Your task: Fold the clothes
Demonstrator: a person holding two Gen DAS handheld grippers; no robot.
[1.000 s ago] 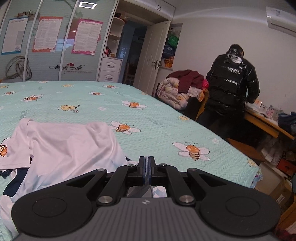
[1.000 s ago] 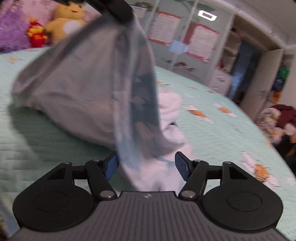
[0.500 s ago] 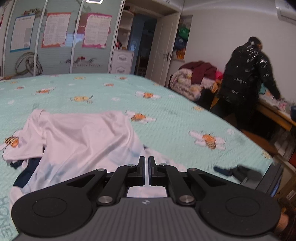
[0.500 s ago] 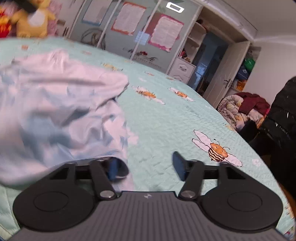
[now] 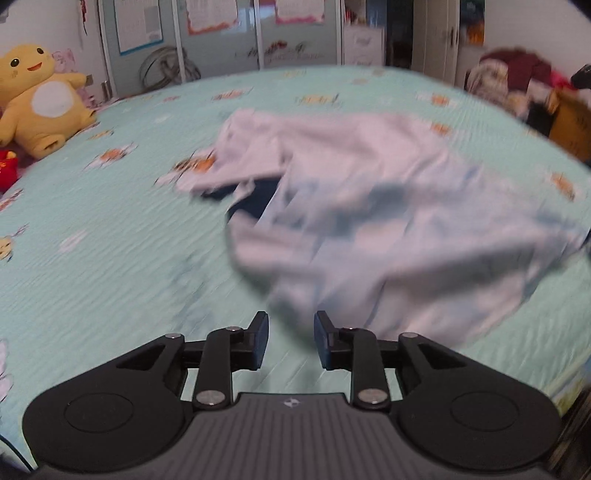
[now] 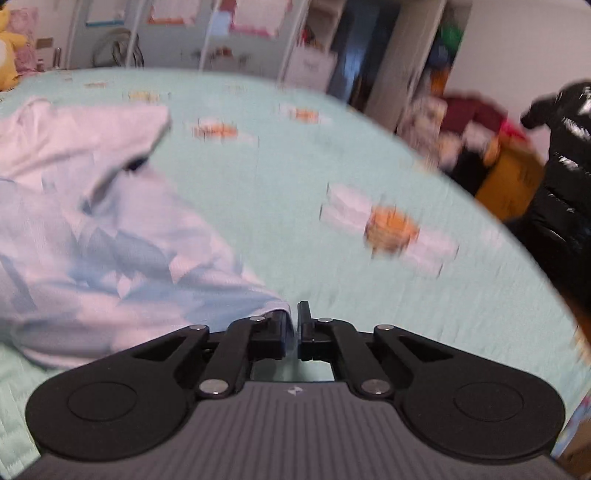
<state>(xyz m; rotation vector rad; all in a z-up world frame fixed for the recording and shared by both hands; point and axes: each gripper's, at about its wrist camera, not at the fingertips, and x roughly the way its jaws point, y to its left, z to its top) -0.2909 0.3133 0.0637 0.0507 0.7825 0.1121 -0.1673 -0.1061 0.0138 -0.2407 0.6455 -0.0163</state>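
Note:
A white and pale-blue shirt (image 5: pixel 369 206) with a dark navy patch lies crumpled on the mint bee-print bedspread (image 5: pixel 110 240). My left gripper (image 5: pixel 290 332) is open and empty, just short of the shirt's near edge. In the right wrist view the same shirt (image 6: pixel 92 229) fills the left side. My right gripper (image 6: pixel 294 325) is shut on the shirt's near corner, and a fold of cloth runs in between the fingers. Both views are blurred by motion.
A yellow plush toy (image 5: pixel 40 96) sits at the bed's far left. A person in a black jacket (image 6: pixel 565 177) stands off the bed's right side near a pile of bedding (image 6: pixel 465 129). Wardrobe doors with posters (image 5: pixel 207 33) stand behind the bed.
My left gripper has opened, let go of the shirt and swung left toward the plush toy. My right gripper has closed on the shirt's corner. The shirt now lies on the bed.

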